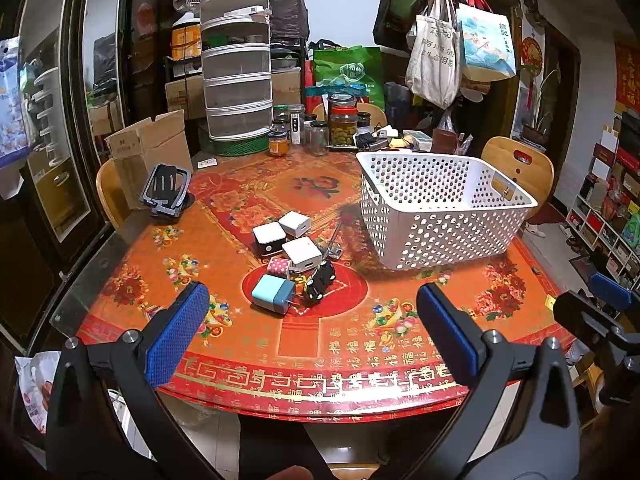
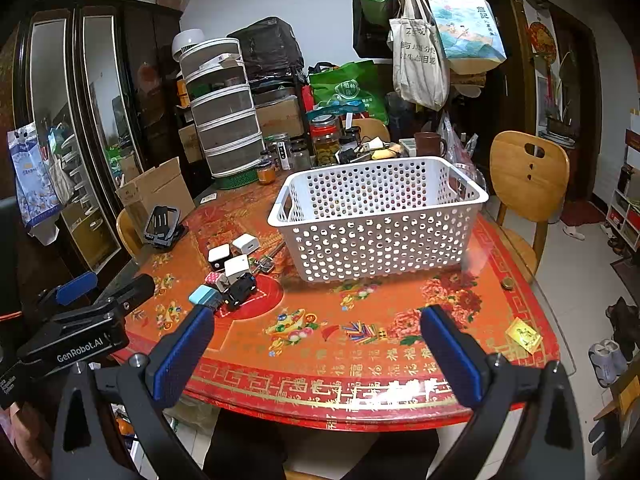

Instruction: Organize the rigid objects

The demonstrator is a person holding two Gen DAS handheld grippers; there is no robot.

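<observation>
Far out ahead and to the left of the left tool point(image 1: 312, 332), a dark phone stand point(image 1: 166, 192) sits near the counter point(image 1: 400, 320) edge, in front of an open cardboard box point(image 1: 150, 148). The left tool hangs over the near rim of the counter with its blue pads spread wide apart and nothing between them.

Straight ahead of that tool lies the cluster to be sorted: a light-blue charger point(image 1: 273, 294) nearest, its prongs pointing right, touching or just beside a small black toy car point(image 1: 320, 280); behind them a pink dotted plug point(image 1: 279, 267), a white cube charger point(image 1: 302, 252), a black-and-white adapter point(image 1: 269, 238) and another white charger point(image 1: 295, 224), with a metal tool point(image 1: 334, 246) lying at the right edge of the pile.

These look small, stiff and light, with smooth plastic faces that may slip. I would take each across its two flat sides, away from the prongs. They are packed closely, so the blue one in front seems the easiest first pick.

Ahead and to the right stands the white perforated basket point(image 1: 440, 216), seemingly empty and the likely destination.

The right tool point(image 2: 316, 344) is likewise spread open and holding nothing, with the basket directly ahead of it and the pile off to its left.
</observation>
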